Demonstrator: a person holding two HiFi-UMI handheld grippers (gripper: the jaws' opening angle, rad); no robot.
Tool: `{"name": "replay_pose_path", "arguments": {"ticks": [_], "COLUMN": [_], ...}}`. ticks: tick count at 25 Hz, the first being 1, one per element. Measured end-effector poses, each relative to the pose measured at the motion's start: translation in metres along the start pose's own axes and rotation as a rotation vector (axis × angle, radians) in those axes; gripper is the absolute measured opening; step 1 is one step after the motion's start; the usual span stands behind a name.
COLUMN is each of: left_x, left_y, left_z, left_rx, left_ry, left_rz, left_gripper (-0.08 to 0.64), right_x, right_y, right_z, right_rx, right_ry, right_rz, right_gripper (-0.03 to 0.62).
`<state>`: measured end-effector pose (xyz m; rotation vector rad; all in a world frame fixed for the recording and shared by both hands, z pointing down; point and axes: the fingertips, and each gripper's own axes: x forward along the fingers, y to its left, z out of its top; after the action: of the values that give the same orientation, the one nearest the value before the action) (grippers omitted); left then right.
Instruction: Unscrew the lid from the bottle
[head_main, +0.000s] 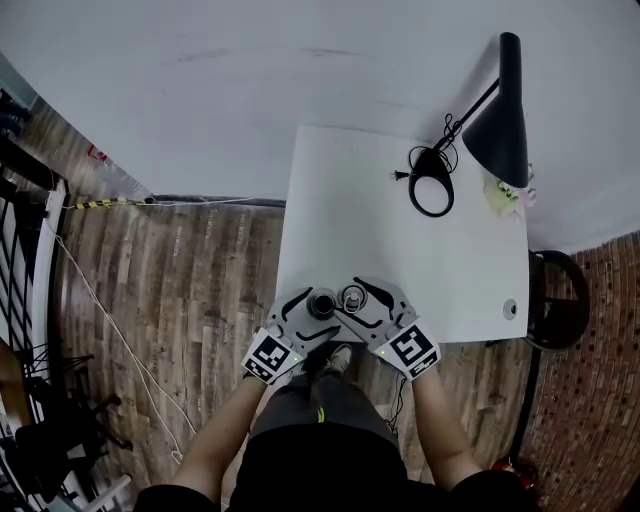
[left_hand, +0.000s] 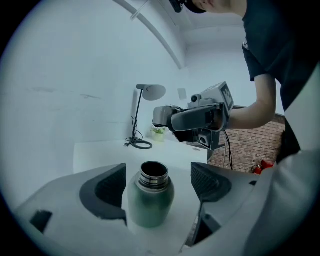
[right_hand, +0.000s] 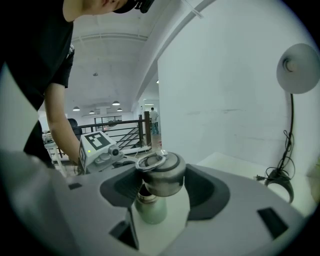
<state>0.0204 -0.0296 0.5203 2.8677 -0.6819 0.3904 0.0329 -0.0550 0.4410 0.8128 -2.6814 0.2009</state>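
A green metal bottle (left_hand: 150, 200) stands upright on the white table (head_main: 400, 250) near its front edge, its mouth uncovered. My left gripper (left_hand: 157, 185) is open around it: the left pad lies against the bottle's side and a gap shows at the right pad. The steel lid (right_hand: 162, 175), with a ring on top, is clamped between the pads of my right gripper (right_hand: 162, 189). It hangs just above and beside the bottle (right_hand: 150, 210). In the head view the bottle (head_main: 321, 305) and the lid (head_main: 352, 296) sit side by side between the two grippers.
A black desk lamp (head_main: 500, 110) stands at the table's far right, its round base and cord (head_main: 432, 185) beside it. A small potted plant (head_main: 503, 195) is close to the lamp. A white wall runs along the far side of the table. Wooden floor lies to the left.
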Motion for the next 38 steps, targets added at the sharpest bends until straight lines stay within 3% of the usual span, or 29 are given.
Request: {"name": "replay_pose_path", "arguments": {"ticks": [8, 16, 17, 19, 25, 28, 38], "left_x": [-0.018, -0.049, -0.054, -0.064, -0.086, -0.102, -0.173], "left_y": [0.013, 0.037, 0.039, 0.045, 0.054, 0.062, 0.073], "left_z": [0.020, 0.067, 0.073, 0.083, 0.102, 0.118, 0.173], "left_rx": [-0.003, 0.009, 0.001, -0.012, -0.011, 0.005, 0.014], "left_ry": [-0.014, -0.084, -0.094, -0.115, -0.164, -0.212, -0.327], "left_rz": [0.064, 0.159, 0.175, 0.203, 0.247, 0.310, 0.509], "left_gripper": [0.385, 0.382, 0.369, 0.236, 0.133, 0.062, 0.023], "right_x": [-0.026, -0.063, -0.069, -0.078, -0.104, -0.111, -0.144], "right_y": [-0.025, -0.047, -0.048, -0.048, -0.050, -0.052, -0.060], "right_z": [0.009, 0.031, 0.035, 0.042, 0.055, 0.057, 0.070], "right_rx": [0.020, 0.086, 0.092, 0.095, 0.089, 0.099, 0.139], "right_ry": [-0.005, 0.023, 0.018, 0.009, -0.019, -0.030, -0.086], "right_rz": [-0.138, -0.297, -0.311, -0.332, -0.387, -0.407, -0.503], "right_gripper": [0.261, 0.261, 0.261, 0.261, 0.261, 0.261, 0.261]}}
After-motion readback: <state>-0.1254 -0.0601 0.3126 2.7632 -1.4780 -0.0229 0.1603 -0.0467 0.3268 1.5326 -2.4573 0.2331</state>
